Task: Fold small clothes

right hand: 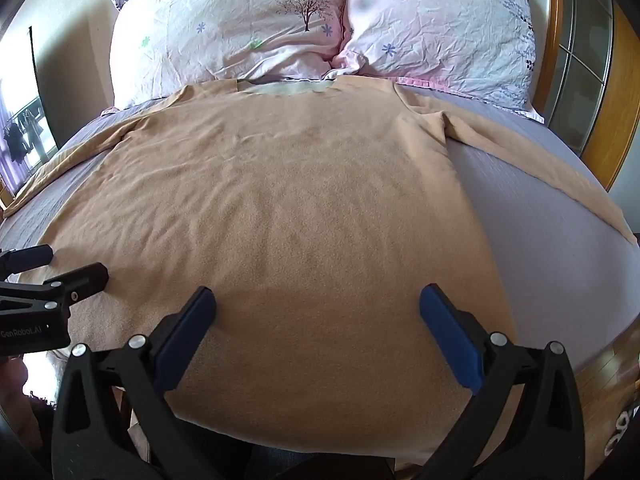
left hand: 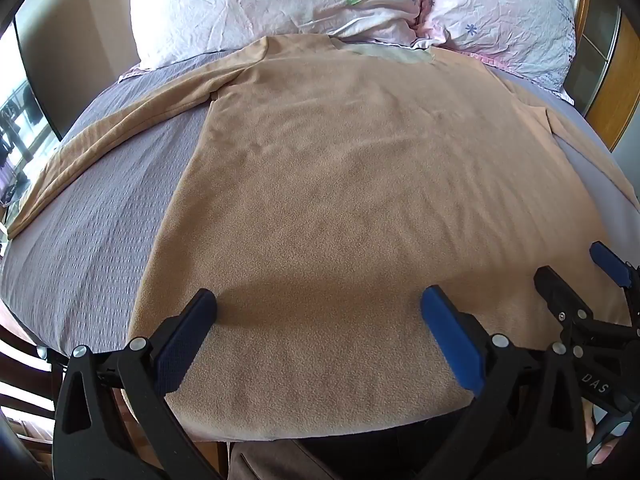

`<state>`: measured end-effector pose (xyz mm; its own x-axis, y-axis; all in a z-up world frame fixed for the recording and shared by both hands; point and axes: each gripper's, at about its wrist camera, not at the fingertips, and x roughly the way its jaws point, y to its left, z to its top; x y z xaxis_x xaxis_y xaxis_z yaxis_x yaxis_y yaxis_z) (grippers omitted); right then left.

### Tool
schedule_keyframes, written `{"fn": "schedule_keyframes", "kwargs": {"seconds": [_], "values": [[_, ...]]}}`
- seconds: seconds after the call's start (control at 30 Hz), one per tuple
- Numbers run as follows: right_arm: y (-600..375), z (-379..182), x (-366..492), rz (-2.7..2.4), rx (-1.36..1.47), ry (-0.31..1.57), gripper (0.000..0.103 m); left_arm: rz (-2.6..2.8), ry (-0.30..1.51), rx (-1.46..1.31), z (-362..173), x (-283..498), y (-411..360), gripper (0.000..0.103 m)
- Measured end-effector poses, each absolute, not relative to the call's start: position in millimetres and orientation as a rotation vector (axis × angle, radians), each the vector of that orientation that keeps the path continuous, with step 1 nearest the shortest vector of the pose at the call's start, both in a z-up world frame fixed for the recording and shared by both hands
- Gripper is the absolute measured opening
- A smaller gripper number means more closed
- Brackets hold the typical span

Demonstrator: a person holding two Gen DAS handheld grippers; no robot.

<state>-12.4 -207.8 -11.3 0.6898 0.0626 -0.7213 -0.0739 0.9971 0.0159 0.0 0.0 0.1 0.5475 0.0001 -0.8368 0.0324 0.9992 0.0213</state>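
A tan long-sleeved fleece shirt [left hand: 352, 184] lies flat on the bed, collar toward the pillows, hem toward me, both sleeves spread out to the sides. It also shows in the right wrist view [right hand: 288, 208]. My left gripper [left hand: 318, 304] is open and empty, hovering over the shirt's lower left part near the hem. My right gripper [right hand: 318, 304] is open and empty over the lower right part near the hem. Each gripper shows in the other's view: the right gripper [left hand: 576, 268] at the right edge, the left gripper [right hand: 60, 264] at the left edge.
The bed has a grey-purple sheet [left hand: 100, 208] with two pink floral pillows [right hand: 240, 28] at the head. A wooden headboard or door frame [right hand: 616, 128] stands at the right. A window [left hand: 16, 128] is at the far left.
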Motion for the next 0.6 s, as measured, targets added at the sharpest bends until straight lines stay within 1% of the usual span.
{"fn": "schedule_keyframes", "kwargs": {"seconds": [0.6], "values": [[-208.9, -9.9, -12.3, 0.076, -0.015, 0.803, 0.101, -0.019, 0.988, 0.035, 0.1, -0.2, -0.1, 0.102]]}}
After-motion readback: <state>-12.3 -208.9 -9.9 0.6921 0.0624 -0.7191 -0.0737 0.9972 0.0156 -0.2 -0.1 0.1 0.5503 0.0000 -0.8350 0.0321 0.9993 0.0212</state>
